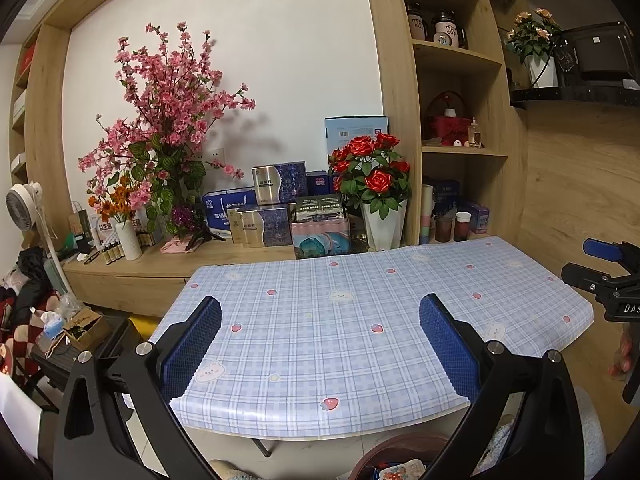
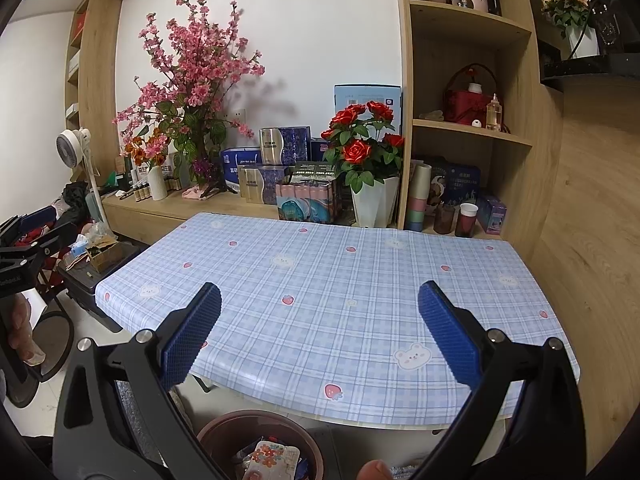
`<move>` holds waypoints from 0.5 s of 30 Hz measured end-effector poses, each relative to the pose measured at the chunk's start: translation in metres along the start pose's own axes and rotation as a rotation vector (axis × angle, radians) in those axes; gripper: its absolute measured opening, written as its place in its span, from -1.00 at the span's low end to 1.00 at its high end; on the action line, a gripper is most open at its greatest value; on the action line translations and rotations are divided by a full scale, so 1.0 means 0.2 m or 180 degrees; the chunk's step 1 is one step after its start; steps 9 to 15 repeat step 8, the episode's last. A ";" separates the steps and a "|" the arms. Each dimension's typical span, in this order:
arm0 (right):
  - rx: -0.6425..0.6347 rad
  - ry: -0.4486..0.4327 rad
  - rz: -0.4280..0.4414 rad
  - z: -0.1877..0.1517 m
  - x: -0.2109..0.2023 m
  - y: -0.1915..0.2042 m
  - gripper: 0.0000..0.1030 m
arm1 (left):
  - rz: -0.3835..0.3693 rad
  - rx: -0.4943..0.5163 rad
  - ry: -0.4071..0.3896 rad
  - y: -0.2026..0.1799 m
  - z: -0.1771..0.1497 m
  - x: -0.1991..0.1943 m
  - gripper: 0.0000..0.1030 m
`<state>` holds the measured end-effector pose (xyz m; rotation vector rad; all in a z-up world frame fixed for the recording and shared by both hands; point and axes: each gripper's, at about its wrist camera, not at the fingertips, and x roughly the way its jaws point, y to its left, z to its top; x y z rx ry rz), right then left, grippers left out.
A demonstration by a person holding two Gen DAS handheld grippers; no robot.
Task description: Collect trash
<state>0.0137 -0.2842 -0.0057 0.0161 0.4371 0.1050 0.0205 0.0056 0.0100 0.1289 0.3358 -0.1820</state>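
Note:
A round brown trash bin (image 2: 256, 440) stands on the floor below the table's near edge, holding several wrappers (image 2: 272, 456). Its rim also shows in the left wrist view (image 1: 400, 446). My left gripper (image 1: 320, 316) is open and empty, held over the near part of the table (image 1: 312, 360) with the blue plaid cloth. My right gripper (image 2: 320, 308) is open and empty, above the table's near edge (image 2: 360, 392). The right gripper shows at the right edge of the left wrist view (image 1: 608, 268). The left gripper shows at the left edge of the right wrist view (image 2: 24, 248).
A low wooden sideboard (image 1: 160, 264) behind the table carries flower vases (image 1: 380, 184), boxes (image 1: 272, 208) and small bottles. Wooden shelves (image 2: 468, 128) with cups and jars stand at the right. A fan (image 2: 72, 152) and a cluttered stand (image 2: 100, 256) are at the left.

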 end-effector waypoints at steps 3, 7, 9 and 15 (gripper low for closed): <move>-0.0001 -0.0001 -0.0001 0.00 0.00 0.00 0.89 | 0.0017 0.0000 0.0006 0.00 0.00 0.00 0.88; 0.0001 0.0009 -0.0006 -0.01 0.00 0.01 0.89 | 0.0037 0.0000 0.0021 0.00 -0.01 0.01 0.88; 0.0001 0.0009 -0.0006 -0.01 0.00 0.01 0.89 | 0.0043 0.0003 0.0020 0.00 -0.01 0.00 0.88; 0.0001 0.0009 -0.0006 -0.01 0.00 0.01 0.89 | 0.0043 0.0003 0.0020 0.00 -0.01 0.00 0.88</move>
